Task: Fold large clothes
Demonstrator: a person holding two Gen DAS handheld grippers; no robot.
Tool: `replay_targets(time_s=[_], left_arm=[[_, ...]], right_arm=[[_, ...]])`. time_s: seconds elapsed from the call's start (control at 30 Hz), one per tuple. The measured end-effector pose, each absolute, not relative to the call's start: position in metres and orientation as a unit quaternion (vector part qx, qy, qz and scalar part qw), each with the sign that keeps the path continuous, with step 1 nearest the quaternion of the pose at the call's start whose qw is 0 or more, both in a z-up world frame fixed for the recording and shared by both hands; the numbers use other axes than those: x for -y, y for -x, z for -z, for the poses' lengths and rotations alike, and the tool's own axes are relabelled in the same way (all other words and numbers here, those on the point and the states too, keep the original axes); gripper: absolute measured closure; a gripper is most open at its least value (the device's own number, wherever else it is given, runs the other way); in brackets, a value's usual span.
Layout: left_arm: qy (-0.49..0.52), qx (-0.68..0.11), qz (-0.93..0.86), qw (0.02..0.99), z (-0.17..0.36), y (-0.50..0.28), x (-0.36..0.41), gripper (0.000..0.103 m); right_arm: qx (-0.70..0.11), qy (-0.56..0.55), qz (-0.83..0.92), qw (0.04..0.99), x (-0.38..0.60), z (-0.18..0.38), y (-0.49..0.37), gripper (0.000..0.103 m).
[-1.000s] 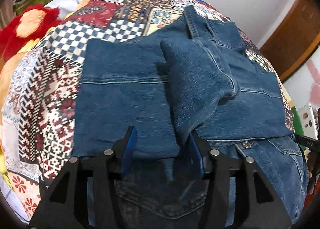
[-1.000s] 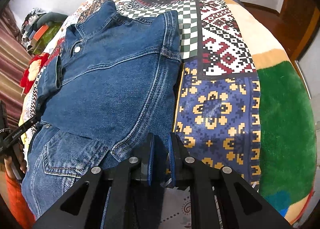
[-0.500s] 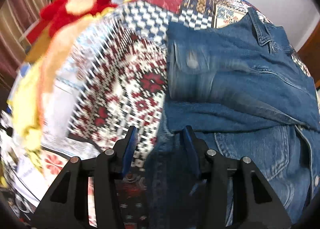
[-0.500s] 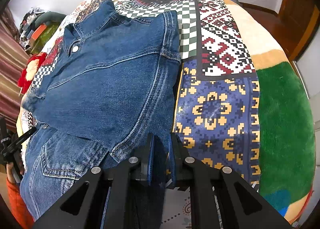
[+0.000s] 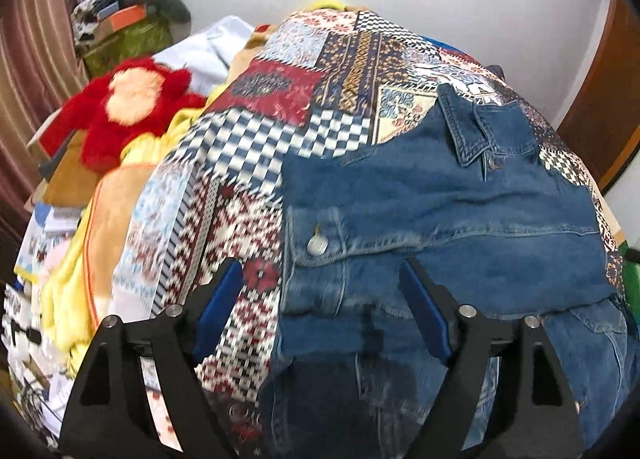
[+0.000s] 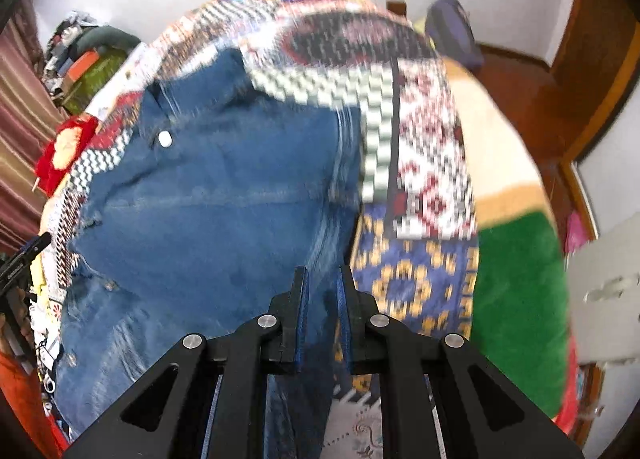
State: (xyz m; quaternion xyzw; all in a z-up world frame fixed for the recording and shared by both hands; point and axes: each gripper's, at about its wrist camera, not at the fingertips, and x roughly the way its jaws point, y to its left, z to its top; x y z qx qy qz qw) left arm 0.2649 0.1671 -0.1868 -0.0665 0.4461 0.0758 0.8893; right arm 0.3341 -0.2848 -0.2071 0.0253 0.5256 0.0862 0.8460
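A blue denim jacket (image 5: 440, 227) lies on a patchwork quilt (image 5: 280, 91), with its sleeves folded in over the body and its collar at the far end. My left gripper (image 5: 320, 307) is open and empty, its blue pads spread over the jacket's near left edge. My right gripper (image 6: 322, 299) is shut on the jacket's (image 6: 208, 211) near right hem edge, with denim pinched between the blue pads. The right wrist view is blurred by motion.
A red plush toy (image 5: 128, 107) and piles of clothes lie left of the quilt. A green blanket (image 6: 516, 291) covers the bed's right side. A wooden door (image 5: 600, 119) stands at the right. The left gripper's tip (image 6: 24, 259) shows at the left edge.
My left gripper opened wider and swung from the left quilt side over the jacket's left edge. The folded sleeve lies flat. My right gripper is lifting with the hem, tilting its view upward.
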Motion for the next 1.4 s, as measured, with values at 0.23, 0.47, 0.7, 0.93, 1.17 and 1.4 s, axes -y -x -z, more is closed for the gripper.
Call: replay_targets(time_s=[0.23, 0.47, 0.7, 0.93, 1.17, 1.4], left_arm=[[0.065, -0.468, -0.074, 0.878, 0.195, -0.302, -0.178, 0.021], [0.084, -0.516, -0.06, 0.85, 0.238, -0.308, -0.186, 0.021], [0.087, -0.541, -0.06, 0.834, 0.274, -0.291, -0.189, 0.013], [0.087, -0.533, -0.059, 0.839, 0.252, -0.278, -0.2, 0.013], [0.057, -0.484, -0.077, 0.87, 0.202, -0.288, -0.208, 0.013], [0.082, -0.472, -0.047, 0.877, 0.192, -0.329, -0.216, 0.013]], right_arm=[[-0.517, 0.03, -0.079, 0.852, 0.264, 0.208, -0.373, 0.093], [-0.568, 0.034, -0.088, 0.818, 0.255, 0.266, -0.405, 0.093], [-0.541, 0.092, -0.065, 0.834, 0.266, 0.267, -0.39, 0.032], [-0.548, 0.051, -0.054, 0.833, 0.301, 0.246, -0.38, 0.015], [-0.495, 0.006, -0.068, 0.866, 0.322, 0.181, -0.357, 0.015], [-0.451, -0.044, -0.114, 0.884, 0.312, 0.148, -0.377, 0.015]])
